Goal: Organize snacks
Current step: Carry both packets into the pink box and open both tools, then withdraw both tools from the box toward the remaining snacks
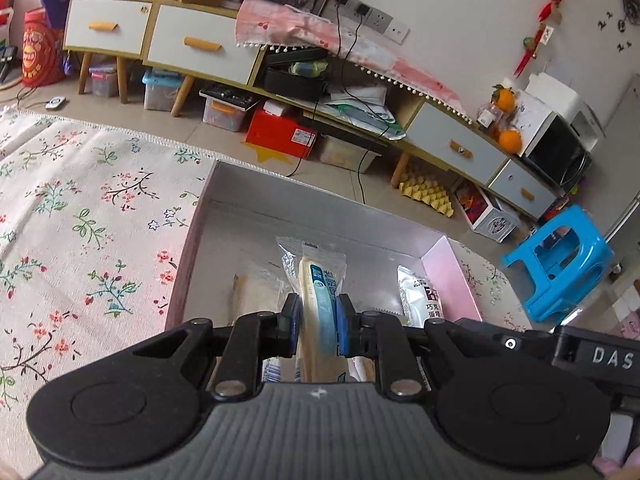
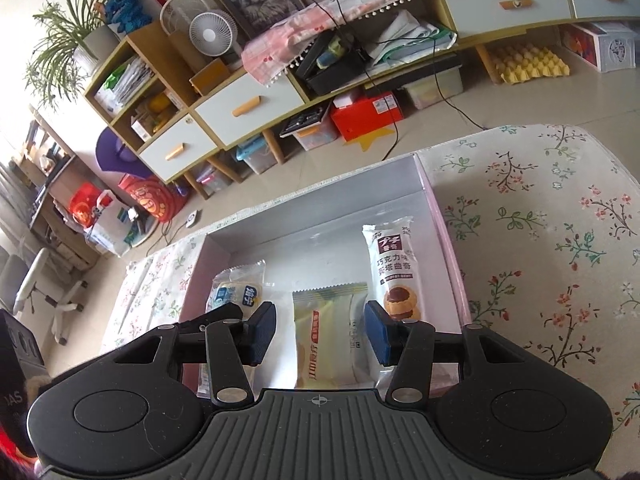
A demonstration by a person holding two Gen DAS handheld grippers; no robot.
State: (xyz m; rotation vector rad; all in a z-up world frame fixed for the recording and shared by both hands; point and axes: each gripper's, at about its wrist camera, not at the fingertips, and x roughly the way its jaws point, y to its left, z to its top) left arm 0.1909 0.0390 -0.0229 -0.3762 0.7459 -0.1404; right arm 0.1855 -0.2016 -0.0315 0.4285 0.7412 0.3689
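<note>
Left wrist view: the left gripper (image 1: 317,322) has its jaws closed tight on a long cream-coloured snack bar (image 1: 318,308) in a clear wrapper with blue print. The bar stands on edge between the blue pads, over the inside of the pink box (image 1: 452,276). The box is open-topped with a white floor, and it rests on a table covered by a floral cloth (image 1: 80,220). Against the box's right wall lies a white cookie packet (image 1: 418,294), only partly seen beside the gripper. Beyond the box, on the room floor, a blue plastic stool (image 1: 560,264) stands off its right corner.

Right wrist view: the right gripper (image 2: 320,330) hangs over the near part of the pink box (image 2: 454,264) with its jaws partly apart, holding nothing. Between them, lower down on the box floor, lies a yellow-and-clear wafer packet (image 2: 326,336); the pads do not press on it. The white cookie packet (image 2: 394,268), printed with chocolate tarts, lies along the box's right wall. At the box's left side, a snack in a clear wrapper with blue print (image 2: 238,294) shows, its lower part hidden behind the gripper's left finger. The floral cloth (image 2: 540,240) spreads to the right of the box.
</note>
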